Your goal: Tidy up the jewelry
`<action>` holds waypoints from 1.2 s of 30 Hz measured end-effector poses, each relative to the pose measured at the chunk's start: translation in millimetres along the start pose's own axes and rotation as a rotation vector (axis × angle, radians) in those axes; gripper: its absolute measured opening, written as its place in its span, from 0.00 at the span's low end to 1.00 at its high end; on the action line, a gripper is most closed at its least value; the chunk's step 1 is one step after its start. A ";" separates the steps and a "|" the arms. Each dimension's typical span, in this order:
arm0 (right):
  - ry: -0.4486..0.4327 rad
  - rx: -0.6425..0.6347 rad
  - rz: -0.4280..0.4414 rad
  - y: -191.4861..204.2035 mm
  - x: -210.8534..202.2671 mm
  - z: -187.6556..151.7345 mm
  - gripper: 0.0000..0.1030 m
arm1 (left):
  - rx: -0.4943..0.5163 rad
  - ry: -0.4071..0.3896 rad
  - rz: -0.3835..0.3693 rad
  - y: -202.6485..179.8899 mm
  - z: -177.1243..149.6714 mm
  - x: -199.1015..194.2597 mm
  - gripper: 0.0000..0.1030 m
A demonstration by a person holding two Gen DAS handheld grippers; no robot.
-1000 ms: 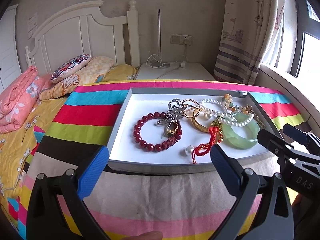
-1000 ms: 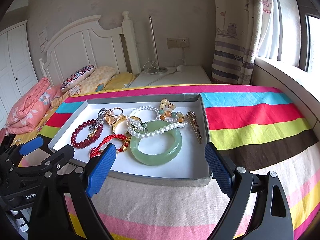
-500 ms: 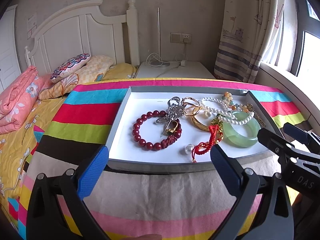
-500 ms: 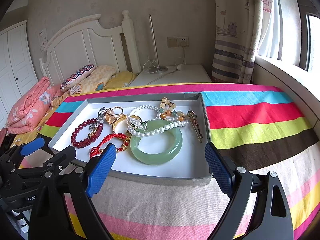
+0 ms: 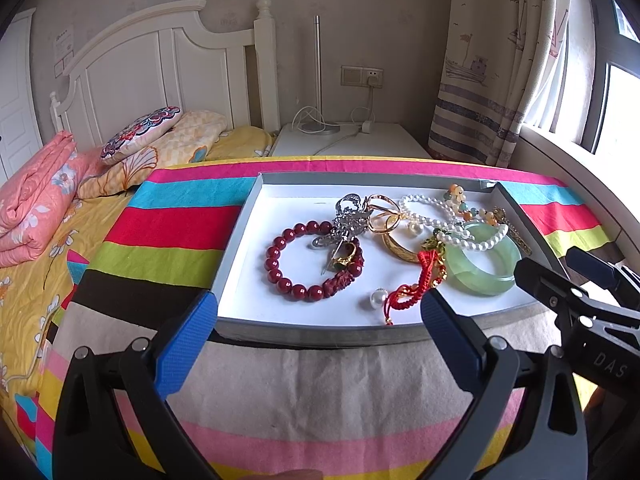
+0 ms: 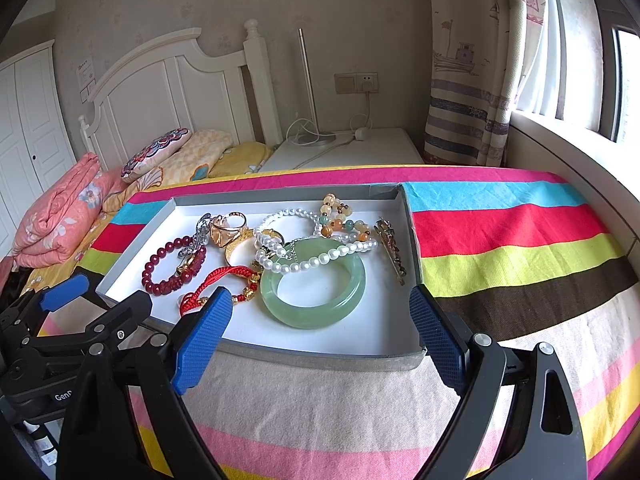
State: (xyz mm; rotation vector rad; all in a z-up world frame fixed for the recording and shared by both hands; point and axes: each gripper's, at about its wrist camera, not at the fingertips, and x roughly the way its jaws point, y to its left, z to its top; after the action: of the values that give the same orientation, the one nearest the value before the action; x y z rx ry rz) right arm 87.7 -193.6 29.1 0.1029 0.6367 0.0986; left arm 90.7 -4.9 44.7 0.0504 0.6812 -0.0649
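A grey tray (image 5: 320, 334) (image 6: 320, 356) with a white floor lies on the striped cloth and holds tangled jewelry. A dark red bead bracelet (image 5: 280, 276) (image 6: 154, 276) lies at its left. A green jade bangle (image 5: 480, 276) (image 6: 316, 312) lies at the right, with a pearl strand (image 5: 476, 242) (image 6: 316, 262) across it. A red cord bracelet (image 5: 416, 288) (image 6: 216, 276), gold rings (image 5: 386, 220) and a silver brooch (image 5: 348, 220) lie between. My left gripper (image 5: 318, 316) and right gripper (image 6: 320, 316) are both open and empty, just before the tray's near rim.
The striped cloth (image 6: 512, 248) covers the surface, with bare cloth right of the tray. A bed with pillows (image 5: 140, 136) and a folded pink quilt (image 5: 32, 196) lies left. A white nightstand (image 5: 352, 140), a curtain (image 5: 488, 60) and a window sill stand behind.
Both grippers have crept slightly closer to the tray's near rim. The jewelry has not moved.
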 end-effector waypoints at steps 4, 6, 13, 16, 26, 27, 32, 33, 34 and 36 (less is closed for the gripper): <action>0.000 0.000 0.000 -0.2 0.1 0.4 0.84 | -0.001 -0.001 0.000 0.1 0.0 -0.2 0.98; 0.000 0.000 0.000 -0.3 0.0 0.4 0.84 | -0.001 0.000 -0.001 0.1 0.1 0.1 0.98; 0.000 0.001 0.000 0.1 0.5 -0.4 0.84 | -0.003 -0.007 0.008 0.8 -0.2 -1.2 0.98; 0.000 0.001 0.000 -0.1 0.4 -0.2 0.84 | 0.002 -0.012 0.021 0.3 -0.1 -2.3 0.98; 0.000 0.002 0.001 0.1 0.3 -0.1 0.84 | 0.007 0.000 0.015 0.9 -0.6 -1.3 0.98; 0.000 0.002 0.001 0.0 0.4 0.0 0.84 | 0.010 0.001 0.012 0.4 -0.9 -1.4 0.98; 0.006 0.005 0.004 0.4 1.4 -0.9 0.84 | -0.001 -0.021 0.048 2.2 -2.3 -3.0 0.98; 0.010 0.006 0.005 0.7 2.0 -0.9 0.84 | -0.006 0.000 0.040 3.6 -1.6 -0.9 0.98; 0.018 0.008 0.005 1.0 2.2 -0.9 0.84 | -0.013 0.020 0.036 4.8 -1.6 0.0 0.98; 0.048 0.008 0.010 1.2 -0.9 -1.6 0.84 | -0.020 0.063 0.030 6.8 -3.6 -2.5 0.98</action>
State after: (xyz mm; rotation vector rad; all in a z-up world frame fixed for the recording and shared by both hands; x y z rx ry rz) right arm 86.0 -192.4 28.4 0.1118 0.6844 0.1081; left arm 87.0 2.3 43.7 0.0436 0.7436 -0.0276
